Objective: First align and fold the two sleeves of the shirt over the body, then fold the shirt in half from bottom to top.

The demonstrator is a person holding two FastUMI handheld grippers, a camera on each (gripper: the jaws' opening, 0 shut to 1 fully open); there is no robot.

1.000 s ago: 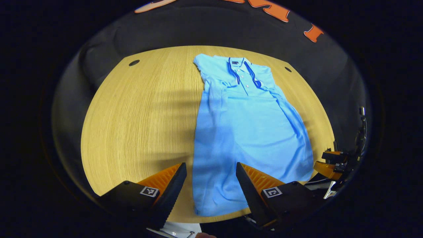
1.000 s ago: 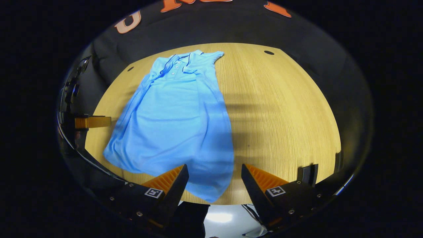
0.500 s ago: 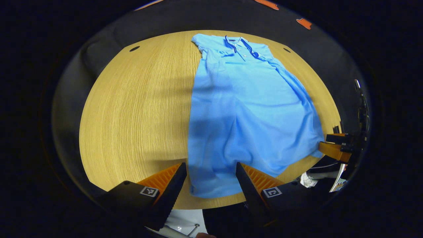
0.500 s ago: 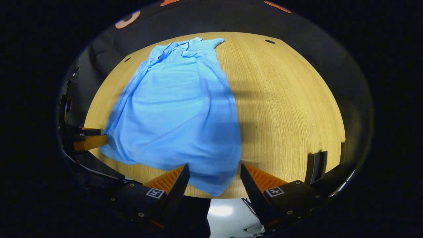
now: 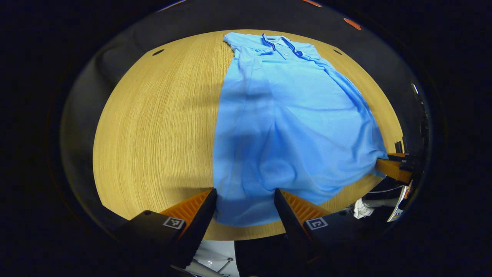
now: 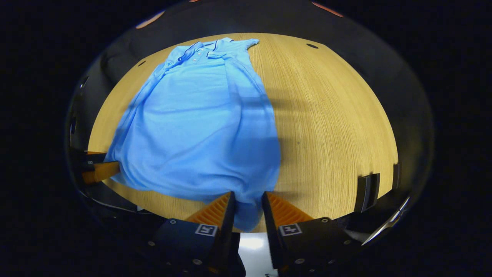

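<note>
- Table [image 5: 153, 123] edge runs close beneath both grippers, and the shirt's hem lies right along this near edge; bare wood spreads wide on either side of the cloth
- Shirt [image 5: 292, 127] is light blue, lying flat lengthwise, collar at the far end, sleeves folded in over the body, a few soft creases near the hem
- Left gripper [image 5: 245, 200] stands spread wide, its fingers straddling the hem's corner without pressing it
- Right gripper [image 6: 246, 204] is narrowed onto the hem's other corner, cloth pinched between both fingers
- Right gripper view alone catches a dark chair back [image 6: 367, 192] beyond the table's right rim
</note>
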